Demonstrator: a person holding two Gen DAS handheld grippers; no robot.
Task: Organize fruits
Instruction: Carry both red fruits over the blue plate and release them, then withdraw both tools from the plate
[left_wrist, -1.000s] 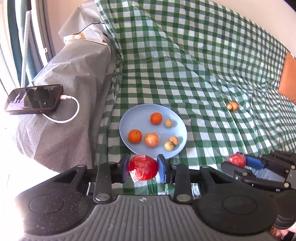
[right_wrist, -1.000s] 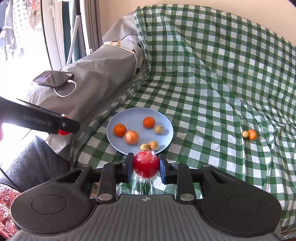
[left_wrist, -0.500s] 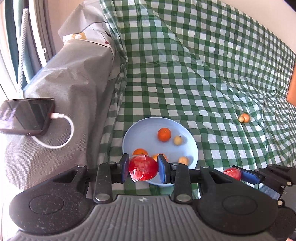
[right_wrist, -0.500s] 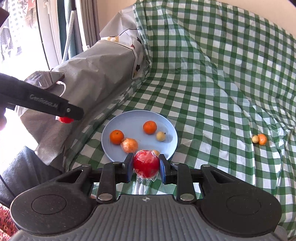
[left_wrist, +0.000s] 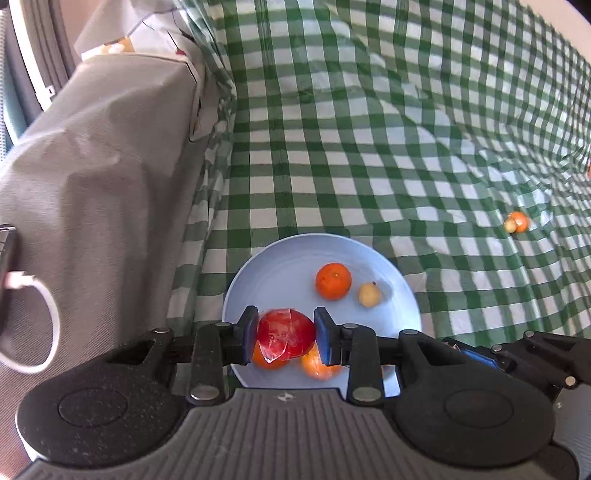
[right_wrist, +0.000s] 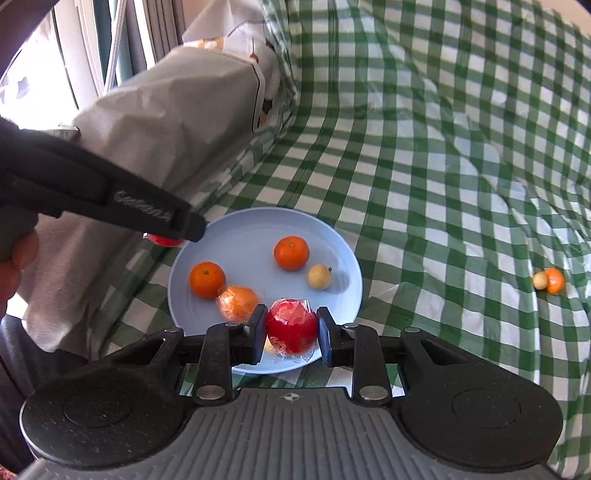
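A light blue plate (left_wrist: 288, 266) (right_wrist: 251, 240) lies on the green checked cloth and holds oranges (left_wrist: 333, 280) (right_wrist: 291, 253) and a small yellow fruit (left_wrist: 369, 294) (right_wrist: 319, 277). My left gripper (left_wrist: 285, 335) is shut on a red apple wrapped in plastic film (left_wrist: 285, 334), held over the plate's near left part. My right gripper (right_wrist: 291, 329) is shut on a second wrapped red apple (right_wrist: 291, 326), over the plate's near edge. The left gripper's arm (right_wrist: 110, 195) crosses the right wrist view at left.
A small orange and a yellow fruit (left_wrist: 517, 222) (right_wrist: 550, 280) lie together on the cloth to the right. A grey covered block (left_wrist: 92, 166) (right_wrist: 166, 122) stands left of the plate, with a phone and white cable (left_wrist: 33, 325) on it.
Both grippers have moved forward with their apples, from short of the plate to over it. The plate now sits closer and larger in both views.
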